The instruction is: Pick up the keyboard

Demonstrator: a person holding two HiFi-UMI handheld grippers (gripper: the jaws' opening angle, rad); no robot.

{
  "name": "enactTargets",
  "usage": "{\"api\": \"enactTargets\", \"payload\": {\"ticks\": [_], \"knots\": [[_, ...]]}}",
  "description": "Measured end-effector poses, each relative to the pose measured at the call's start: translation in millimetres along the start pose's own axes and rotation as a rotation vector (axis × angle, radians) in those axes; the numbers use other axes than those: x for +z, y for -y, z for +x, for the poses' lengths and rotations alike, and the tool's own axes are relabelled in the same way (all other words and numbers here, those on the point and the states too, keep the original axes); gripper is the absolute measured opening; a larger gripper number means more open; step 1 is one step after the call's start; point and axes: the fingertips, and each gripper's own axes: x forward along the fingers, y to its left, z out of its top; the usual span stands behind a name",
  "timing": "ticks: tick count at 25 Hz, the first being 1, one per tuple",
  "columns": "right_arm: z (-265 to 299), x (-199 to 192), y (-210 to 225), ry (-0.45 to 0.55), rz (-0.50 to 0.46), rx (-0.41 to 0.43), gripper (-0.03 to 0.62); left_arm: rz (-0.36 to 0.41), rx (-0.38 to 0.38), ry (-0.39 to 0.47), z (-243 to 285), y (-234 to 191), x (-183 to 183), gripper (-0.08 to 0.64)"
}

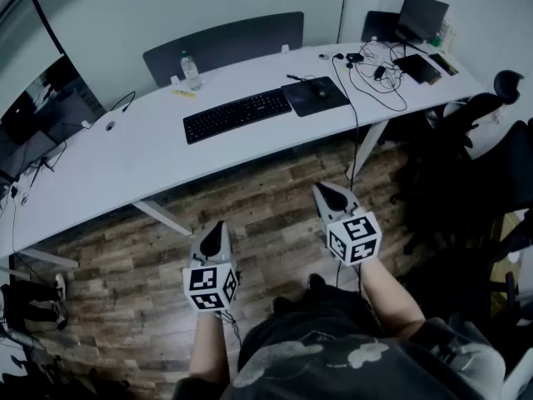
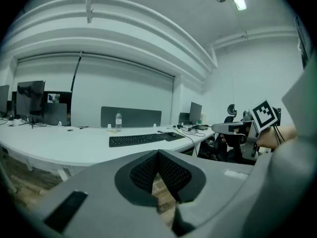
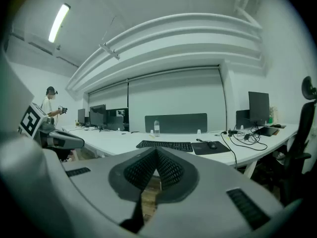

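Note:
A black keyboard [image 1: 236, 114] lies flat near the middle of a long white desk [image 1: 125, 157]; it also shows as the keyboard [image 2: 140, 139] in the left gripper view and the keyboard [image 3: 165, 145] in the right gripper view. Both grippers hang well short of the desk, above the wooden floor. My left gripper [image 1: 216, 232] is shut with nothing between its jaws. My right gripper [image 1: 330, 195] is shut and empty too, slightly nearer the desk.
A dark mouse pad with a mouse [image 1: 315, 95] lies right of the keyboard. A water bottle [image 1: 190, 69] stands behind it by a grey divider. Cables, a laptop and a monitor [image 1: 420, 17] crowd the desk's right end. Black office chairs [image 1: 491, 148] stand at the right.

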Motion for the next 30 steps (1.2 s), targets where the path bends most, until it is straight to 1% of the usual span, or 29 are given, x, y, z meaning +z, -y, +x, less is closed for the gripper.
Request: {"api": "enactTargets", "payload": {"ticks": [7,10,13,16,20,24,26,30], "knots": [[6.6,4.1,-11.6,-0.005,-0.011,-0.001,0.000,-0.031,-0.021,0.011,-2.1,-7.4,3.0,0.000],[6.7,1.8,-14.0,-0.011,-0.018,-0.011,0.000,-0.031,-0.027,0.009,-5.1,-9.3,-1.5,0.000],[4.6,-2.1,-14.1,-0.003,0.003,-0.025,0.000,-0.039,-0.039,-0.001,-6.9,-9.8,-9.7,0.000],[-0.1,-12.7,-17.2,-0.002,0.043,-0.006,0.000,-0.040,-0.063,-0.018,-7.2,-6.9,-20.6,0.000],[1.7,-34.2,-16.7,-0.043,0.054,0.030,0.000,-0.027,-0.085,-0.042,-1.7,-7.2,-31.4,0.000],[19.4,-48.4,-3.8,-0.083,0.066,0.025,0.002,-0.025,-0.091,-0.061,13.1,-11.7,-34.0,0.000],[32.7,-52.4,4.6,-0.080,0.095,0.026,0.002,-0.022,-0.080,-0.066,23.5,-15.5,-32.4,0.000],[73.0,-48.2,19.7,-0.060,0.133,0.055,0.002,-0.017,-0.054,-0.061,49.4,-27.2,-22.2,0.000]]}}
